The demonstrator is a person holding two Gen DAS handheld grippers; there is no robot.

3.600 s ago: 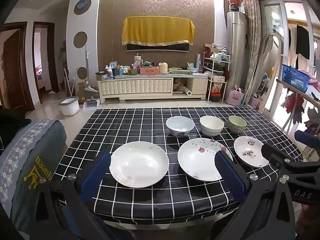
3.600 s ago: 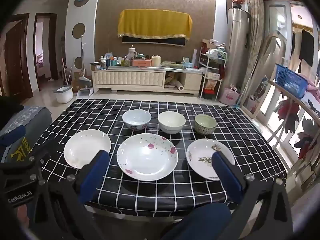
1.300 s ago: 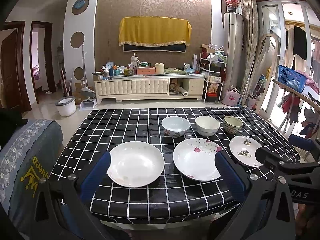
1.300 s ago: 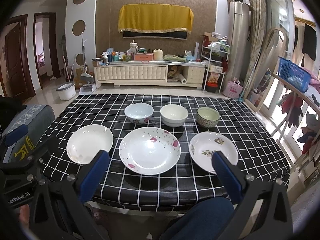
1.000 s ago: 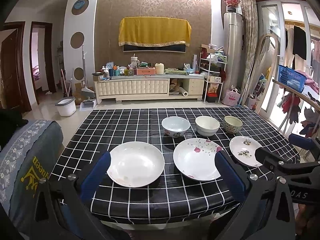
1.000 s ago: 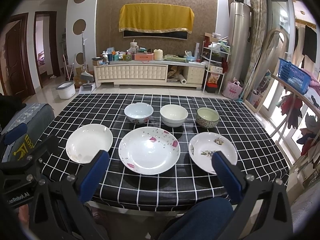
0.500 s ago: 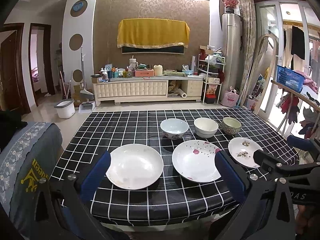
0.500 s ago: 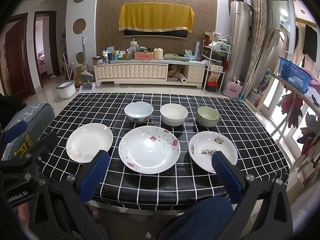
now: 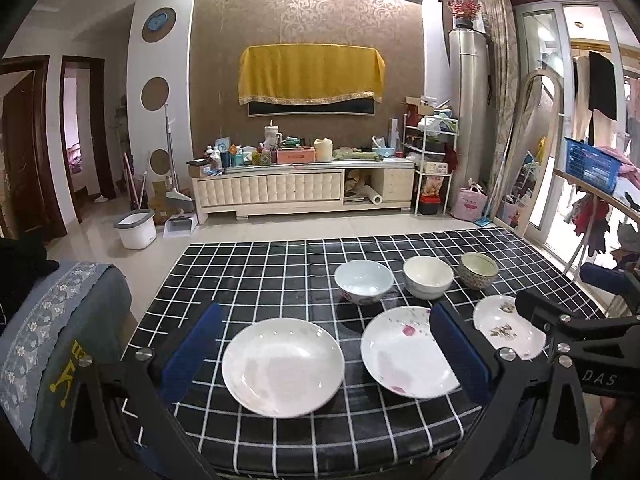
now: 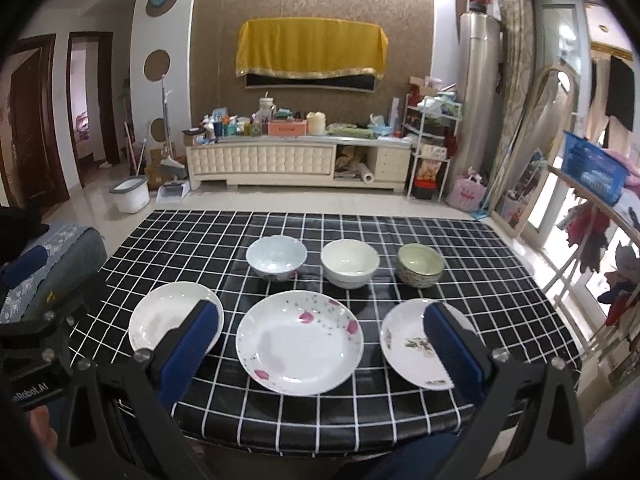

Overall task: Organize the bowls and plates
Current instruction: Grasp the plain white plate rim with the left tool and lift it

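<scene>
Living-room bench (image 10: 500,280) in black checked cloth, three plates (image 10: 299,342) in the near row, three bowls (image 10: 350,263) just beyond, left gripper (image 9: 326,354) and right gripper (image 10: 322,346) hovering near, fingers spread, empty.

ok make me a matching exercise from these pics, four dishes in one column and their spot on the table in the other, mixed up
Dishes:
1. plain plate
2. pink-flower plate
3. green bowl
4. cream bowl

Spots:
A. back row, middle
B. front row, left
C. back row, right
D. front row, middle

Pairs: 1-B, 2-D, 3-C, 4-A
</scene>
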